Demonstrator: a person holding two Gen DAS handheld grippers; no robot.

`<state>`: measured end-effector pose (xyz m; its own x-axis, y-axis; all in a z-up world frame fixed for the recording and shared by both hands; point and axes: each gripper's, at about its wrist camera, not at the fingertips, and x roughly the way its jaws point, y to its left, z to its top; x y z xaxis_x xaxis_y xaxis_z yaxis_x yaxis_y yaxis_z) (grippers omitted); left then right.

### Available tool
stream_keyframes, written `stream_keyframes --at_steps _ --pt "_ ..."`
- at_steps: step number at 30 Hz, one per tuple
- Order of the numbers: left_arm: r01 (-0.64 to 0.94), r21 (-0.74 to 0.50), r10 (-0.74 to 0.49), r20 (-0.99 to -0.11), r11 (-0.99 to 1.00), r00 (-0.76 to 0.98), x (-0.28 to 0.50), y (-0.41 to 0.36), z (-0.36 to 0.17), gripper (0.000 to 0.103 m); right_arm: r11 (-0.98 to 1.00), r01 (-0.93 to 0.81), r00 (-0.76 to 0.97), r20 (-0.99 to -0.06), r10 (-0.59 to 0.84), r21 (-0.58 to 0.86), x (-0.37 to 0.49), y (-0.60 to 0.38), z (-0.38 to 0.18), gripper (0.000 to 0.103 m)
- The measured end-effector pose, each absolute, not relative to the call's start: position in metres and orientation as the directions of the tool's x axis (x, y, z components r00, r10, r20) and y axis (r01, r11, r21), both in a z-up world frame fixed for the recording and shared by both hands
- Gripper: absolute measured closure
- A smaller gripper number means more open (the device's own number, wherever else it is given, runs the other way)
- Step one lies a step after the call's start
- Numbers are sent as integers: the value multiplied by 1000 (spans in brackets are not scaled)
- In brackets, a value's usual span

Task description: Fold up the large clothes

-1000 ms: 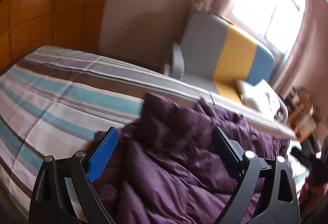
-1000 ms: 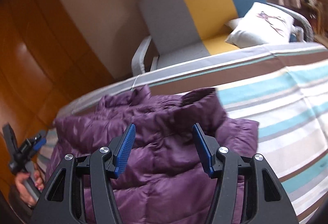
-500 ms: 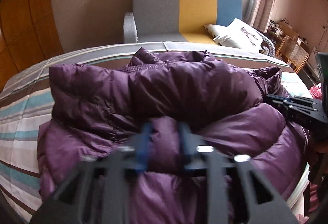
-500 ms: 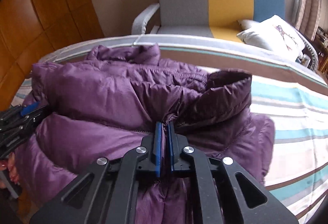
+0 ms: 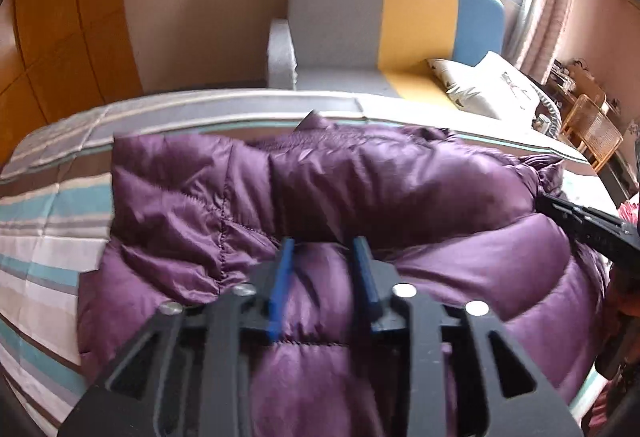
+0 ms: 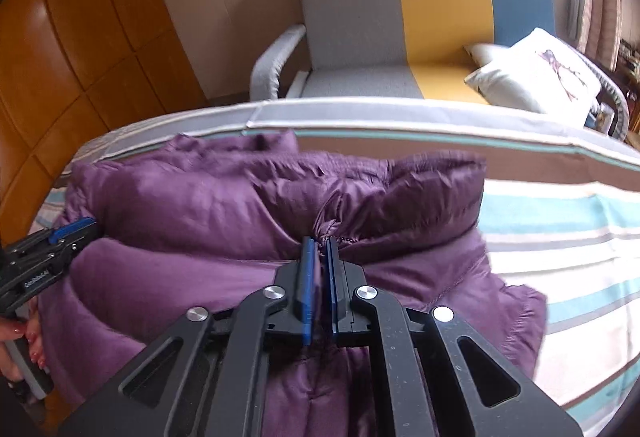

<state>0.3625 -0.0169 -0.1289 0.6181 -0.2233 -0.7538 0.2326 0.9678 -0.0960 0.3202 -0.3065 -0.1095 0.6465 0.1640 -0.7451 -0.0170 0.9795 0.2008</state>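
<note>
Striped bedding [image 5: 52, 233] carries the purple down jacket [image 5: 400, 189] directly ahead of the left gripper [image 5: 325, 269], whose jaws are opening over its puffy fold, while the right gripper [image 6: 319, 257] pinches a seam tightly, so release evenly.

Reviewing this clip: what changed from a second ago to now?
Both grippers came down onto the purple jacket. The right gripper closed from open onto a fold; the left gripper closed too and its jaws are now opening, fabric between them. Jacket stays on the striped bed.
</note>
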Motion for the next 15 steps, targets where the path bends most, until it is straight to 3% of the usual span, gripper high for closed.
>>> stream_keyframes --at_steps 6,12,13,15 --pt "210 -191 -282 -716 959 638 367 -4 -153 66 982 11 653 -745 135 188 324 -301 -135 96" --pt "203 -173 -265 -694 964 670 364 -7 -163 66 970 11 660 -730 177 245 326 -306 -144 96" --pt "204 -155 -254 -694 967 674 361 -9 -161 64 968 11 659 -730 182 251 327 -307 -143 96" --pt "204 -130 -235 -699 970 675 355 -9 -154 51 967 11 659 -729 184 254 324 -307 -137 90"
